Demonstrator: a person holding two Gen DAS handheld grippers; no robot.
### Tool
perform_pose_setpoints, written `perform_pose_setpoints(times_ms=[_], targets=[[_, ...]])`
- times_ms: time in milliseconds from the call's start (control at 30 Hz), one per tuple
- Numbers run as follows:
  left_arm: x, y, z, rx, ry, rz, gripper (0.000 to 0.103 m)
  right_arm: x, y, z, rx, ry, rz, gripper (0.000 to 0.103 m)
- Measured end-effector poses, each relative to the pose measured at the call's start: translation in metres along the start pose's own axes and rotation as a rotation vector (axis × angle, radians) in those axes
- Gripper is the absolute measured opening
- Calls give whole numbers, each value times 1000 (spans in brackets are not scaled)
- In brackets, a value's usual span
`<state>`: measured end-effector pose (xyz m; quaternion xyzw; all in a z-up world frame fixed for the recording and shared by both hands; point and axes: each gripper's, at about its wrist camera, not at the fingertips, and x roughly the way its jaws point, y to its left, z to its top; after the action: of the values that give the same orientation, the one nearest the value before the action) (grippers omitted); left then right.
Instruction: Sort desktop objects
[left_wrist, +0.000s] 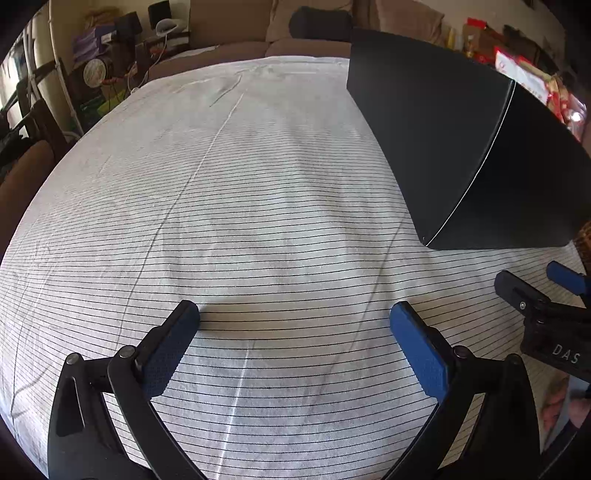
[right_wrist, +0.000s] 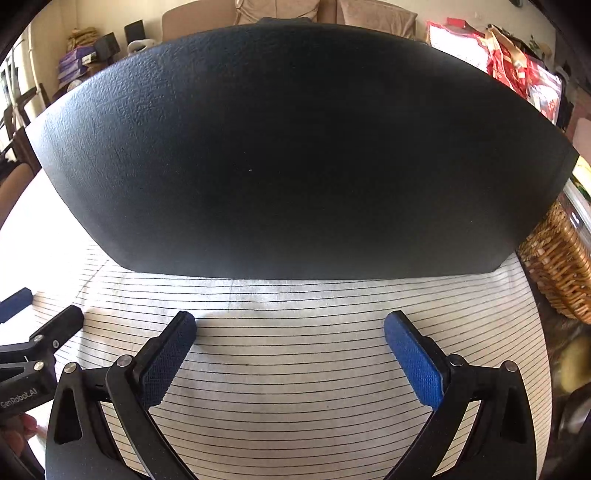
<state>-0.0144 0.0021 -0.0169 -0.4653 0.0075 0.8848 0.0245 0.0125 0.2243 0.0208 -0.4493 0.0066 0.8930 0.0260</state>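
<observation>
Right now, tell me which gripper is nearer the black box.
Right. The right gripper faces the black box squarely, just short of its front face. The left gripper sits further left, with the box ahead and to its right.

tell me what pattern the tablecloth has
White with thin dark horizontal stripes; the tablecloth shows best in the left wrist view.

Each tool (left_wrist: 294, 319) (right_wrist: 290, 328) has black arms, blue textured pads, silver pivot screws, white lettering.
</observation>
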Motion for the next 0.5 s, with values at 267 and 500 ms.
perform_pose_setpoints(times_ms=[267, 500], targets=[[-1, 1, -2, 2, 0, -1, 103, -2, 1, -1, -1, 1, -2, 103], [-2, 1, -3, 0, 0, -2, 103, -3, 1, -1, 0, 1, -1, 103]])
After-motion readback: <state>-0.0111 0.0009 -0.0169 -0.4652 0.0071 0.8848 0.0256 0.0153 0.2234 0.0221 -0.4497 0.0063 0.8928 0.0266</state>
